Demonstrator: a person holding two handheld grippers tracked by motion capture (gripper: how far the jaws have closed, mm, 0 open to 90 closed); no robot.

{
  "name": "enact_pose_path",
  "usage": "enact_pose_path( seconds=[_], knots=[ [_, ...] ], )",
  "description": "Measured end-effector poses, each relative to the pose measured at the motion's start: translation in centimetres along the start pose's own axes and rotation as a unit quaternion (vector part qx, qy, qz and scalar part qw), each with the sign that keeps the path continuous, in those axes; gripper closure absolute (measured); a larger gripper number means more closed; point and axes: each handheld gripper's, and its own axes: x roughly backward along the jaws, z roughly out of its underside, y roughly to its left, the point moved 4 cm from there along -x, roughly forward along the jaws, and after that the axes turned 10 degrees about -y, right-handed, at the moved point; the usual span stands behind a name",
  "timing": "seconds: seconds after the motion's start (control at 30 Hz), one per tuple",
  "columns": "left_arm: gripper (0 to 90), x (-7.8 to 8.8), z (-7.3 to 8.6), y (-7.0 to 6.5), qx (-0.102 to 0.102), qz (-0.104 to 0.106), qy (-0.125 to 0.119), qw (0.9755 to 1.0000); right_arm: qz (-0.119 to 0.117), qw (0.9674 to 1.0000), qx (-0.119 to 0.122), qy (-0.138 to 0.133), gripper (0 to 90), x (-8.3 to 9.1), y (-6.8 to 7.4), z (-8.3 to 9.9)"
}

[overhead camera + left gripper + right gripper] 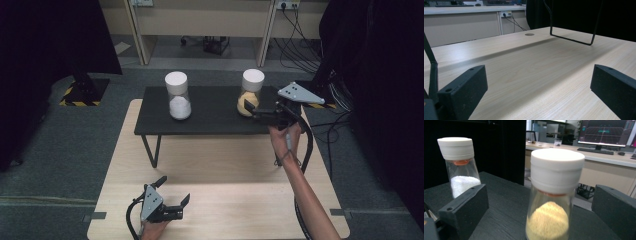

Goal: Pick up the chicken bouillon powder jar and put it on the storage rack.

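Grey carpet and a row of desks lie beyond the pale wooden tabletop (pixel 220 170), on which a low black shelf (pixel 205 117) stands on wire legs. Two jars with white lids sit upright on that shelf, well apart: one of white powder (pixel 177 96) toward its left, and one of yellow powder (pixel 250 93) toward its right.

My right gripper (pixel 257 111) is at the yellow jar, its fingers spread wide on either side of the glass (pixel 549 220) and not pressing on it, so I hold nothing yet. To grip well, I judge I should centre the jar between the fingers, keep them level and low on the body under the lid (pixel 557 167), and close slowly so that the smooth, top-heavy jar neither tips nor slides. The white jar (pixel 461 167) stands clear of my path, off beside one finger (pixel 464 207).

My left gripper (pixel 172 197) rests near the front edge of the tabletop, fingers (pixel 464 92) wide apart and empty. It can stay there.
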Motion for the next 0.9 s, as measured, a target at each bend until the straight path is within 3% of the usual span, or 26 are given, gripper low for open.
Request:
enact_pose_path(
  seconds=[0.17, 0.43, 0.57, 0.8, 0.9],
  knots=[
    [0.2, 0.0, 0.0, 0.0, 0.001, 0.0, -0.001, 1.0, -0.024, 0.9995, -0.009, -0.021, 0.4, 2.1, -0.1, 1.2],
    [0.1, 0.0, 0.0, 0.1, 0.001, 0.001, -0.001, 1.0, -0.058, 0.9974, 0.011, -0.042, 0.2, 6.0, 0.8, 2.8],
    [0.1, 0.0, 0.0, 0.1, 0.002, 0.002, -0.002, 1.0, -0.072, 0.9965, 0.014, -0.04, 0.2, 7.8, 1.3, 3.9],
    [0.1, 0.1, 0.0, 0.1, 0.003, 0.003, -0.003, 1.0, -0.084, 0.9958, 0.009, -0.034, 0.2, 9.6, 1.8, 5.4],
    [0.1, 0.0, 0.0, 0.1, 0.002, 0.003, -0.002, 1.0, -0.085, 0.9958, 0.018, -0.029, 0.2, 10.3, 2.2, 6.6]
  ],
)
